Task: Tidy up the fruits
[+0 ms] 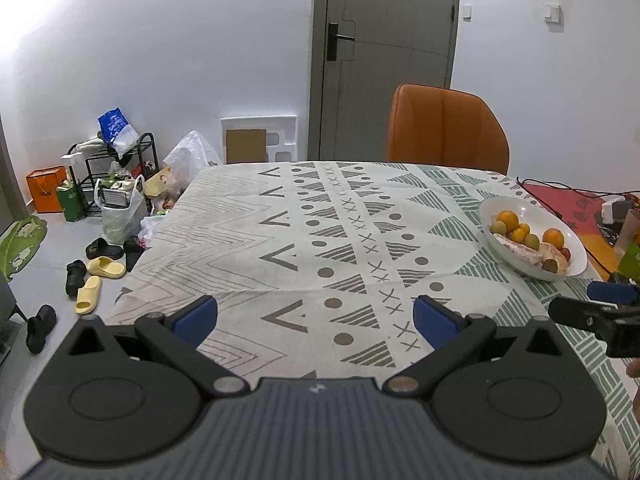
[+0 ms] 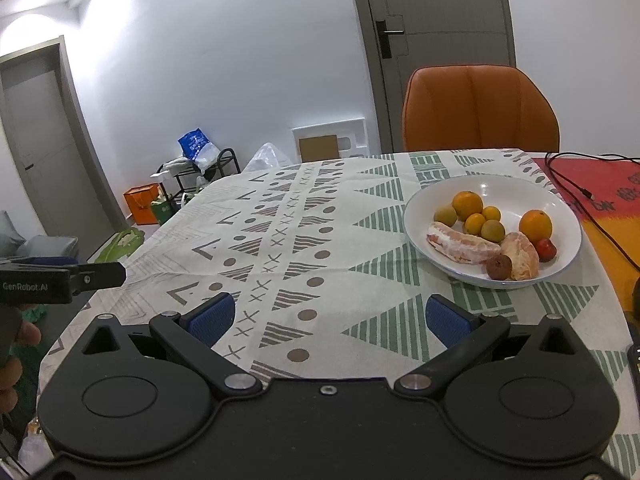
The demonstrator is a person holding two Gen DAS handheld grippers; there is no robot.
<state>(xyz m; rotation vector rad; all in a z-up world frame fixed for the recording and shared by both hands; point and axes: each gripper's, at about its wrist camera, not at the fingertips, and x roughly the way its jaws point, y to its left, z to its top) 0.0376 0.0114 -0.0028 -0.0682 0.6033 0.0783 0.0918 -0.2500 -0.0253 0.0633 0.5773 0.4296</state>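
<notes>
My left gripper [image 1: 316, 316] hangs above the patterned tablecloth [image 1: 280, 240], its blue pads [image 1: 200, 314] spread wide with nothing between them. My right gripper [image 2: 328, 318] is just as wide, also empty, and sits over the near edge of the same cloth.

The fruit is all in a white bowl [image 2: 560, 208] on the right part of the table, ahead and to the right of my right gripper and well apart from my left one. In the bowl I see two larger oranges [image 2: 467, 205], one toward the back and one [image 2: 535, 226] on the right. Between them lie two small oranges [image 2: 475, 224] and two yellow-green round fruits [image 2: 493, 231]. Nearer the front rim lie two peeled pinkish segments [image 2: 460, 248], side by side, touching. A small brown fruit [image 2: 499, 267] sits at the front against them, and a small red fruit [image 2: 546, 249] rests below the right orange.

From the left wrist the bowl [image 1: 496, 208] appears at the far right, with my right gripper's tip [image 1: 592, 304] just in front of it.

An orange chair [image 2: 480, 108] stands at the far side of the table. A red mat [image 2: 600, 192] lies right of the bowl with a black cable [image 2: 568, 184] running across it. A grey door [image 2: 440, 20] is behind the chair.
</notes>
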